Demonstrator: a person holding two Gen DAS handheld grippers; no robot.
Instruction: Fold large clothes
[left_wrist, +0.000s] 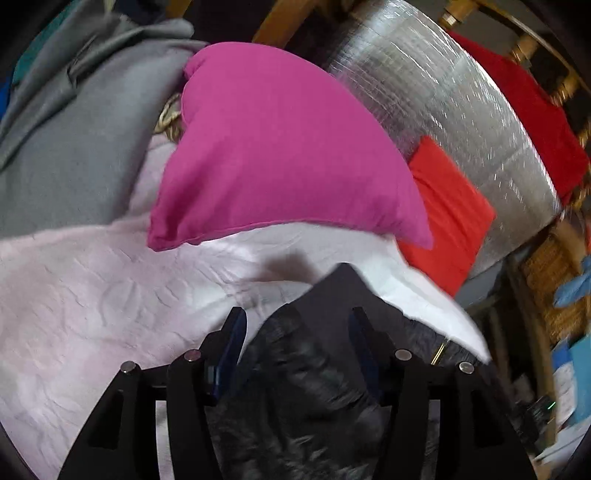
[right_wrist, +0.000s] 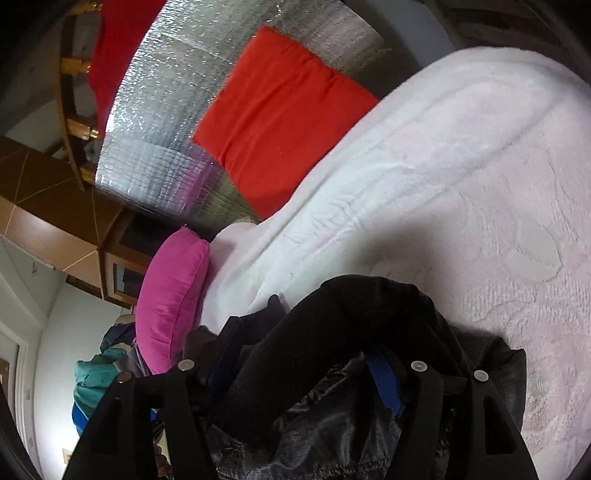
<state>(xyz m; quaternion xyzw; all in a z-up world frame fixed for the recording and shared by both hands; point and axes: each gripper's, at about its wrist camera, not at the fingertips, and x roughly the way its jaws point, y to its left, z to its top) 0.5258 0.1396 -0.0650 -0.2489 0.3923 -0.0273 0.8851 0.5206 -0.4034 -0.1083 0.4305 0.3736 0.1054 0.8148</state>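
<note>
- In the left wrist view, a grey blanket (left_wrist: 66, 155) is heaped at the far left, above a pale pink bedspread (left_wrist: 92, 302).
- A pink cushion (left_wrist: 280, 155) lies on the bedspread, touching the grey blanket.
- The left gripper (left_wrist: 295, 332) has its fingers spread wide, and a black jacket (left_wrist: 306, 387) bunches up between them; whether the pads press it cannot be told.
- A red cushion (left_wrist: 447, 218) leans on a silver foil sheet (left_wrist: 443, 96) to the right.
- In the right wrist view, a pile of teal clothes (right_wrist: 92, 376) sits at the far left, near the pink cushion (right_wrist: 170, 299).
- The foil sheet (right_wrist: 159, 129) and red cushion (right_wrist: 284, 118) lie higher up.
- The right gripper (right_wrist: 306, 354) is parted, with the black jacket (right_wrist: 351, 321) draped over and between its fingers; the grip cannot be judged.
- The jacket rests on the bedspread (right_wrist: 480, 184), which fills the right side.
</note>
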